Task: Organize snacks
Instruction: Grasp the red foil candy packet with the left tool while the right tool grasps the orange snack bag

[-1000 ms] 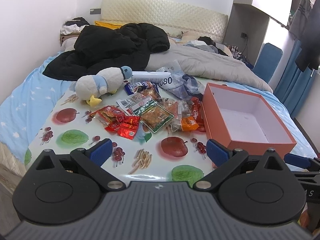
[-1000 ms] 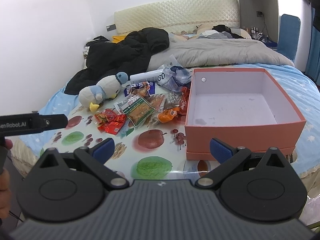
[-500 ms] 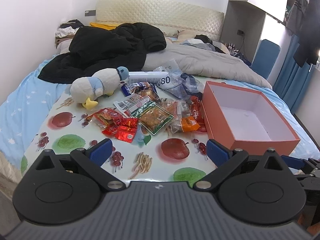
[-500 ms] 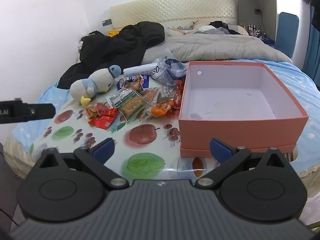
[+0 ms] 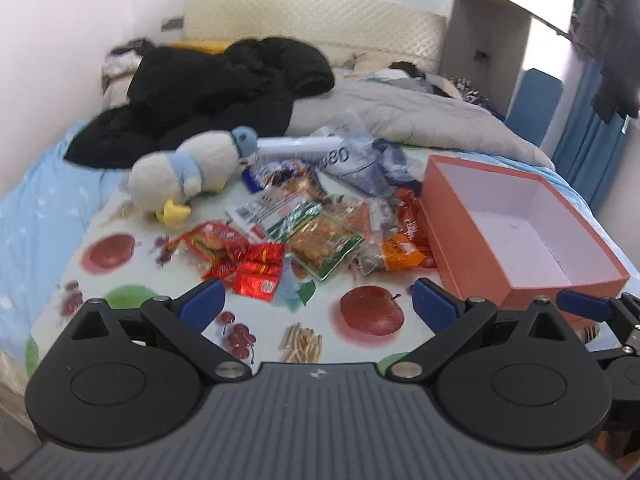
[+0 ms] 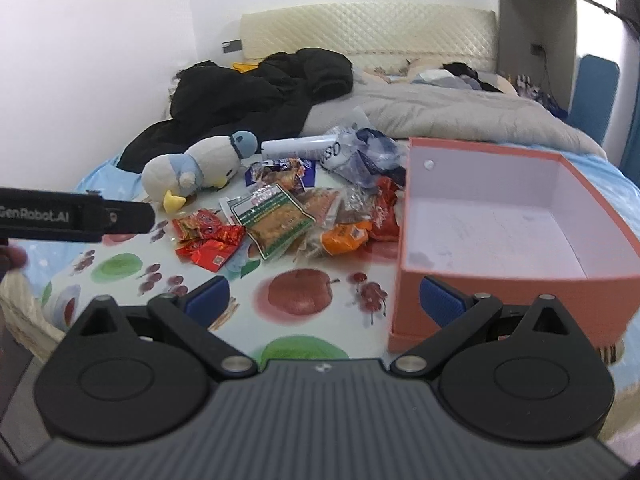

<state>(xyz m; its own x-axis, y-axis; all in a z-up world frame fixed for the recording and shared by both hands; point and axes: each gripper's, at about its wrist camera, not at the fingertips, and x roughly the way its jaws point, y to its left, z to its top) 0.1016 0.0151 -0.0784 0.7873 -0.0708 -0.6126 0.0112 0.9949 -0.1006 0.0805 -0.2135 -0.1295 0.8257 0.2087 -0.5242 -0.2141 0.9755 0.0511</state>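
Observation:
A pile of snack packets lies on the fruit-print table [image 5: 120, 276]: red packets [image 5: 250, 266], a green-edged packet [image 5: 322, 238], an orange packet [image 5: 400, 254]. The same heap shows in the right wrist view, with the green-edged packet [image 6: 276, 224] and red packets [image 6: 210, 246]. An empty orange box [image 5: 516, 236] [image 6: 516, 240] stands open to the right of the pile. My left gripper [image 5: 318, 306] is open, low over the near table edge, short of the packets. My right gripper [image 6: 324, 300] is open beside the box's near left corner. Neither holds anything.
A plush duck [image 5: 188, 170] lies at the pile's far left, a white tube [image 5: 298, 145] and a crumpled clear bag [image 5: 372, 160] behind it. A bed with a black coat [image 5: 224, 84] and grey blanket [image 5: 420, 116] lies beyond. The left gripper's body [image 6: 76, 214] crosses the right view.
Both grippers have moved forward toward the table; the packets and box look larger. The left gripper's body reaches farther into the right view. Both stay open.

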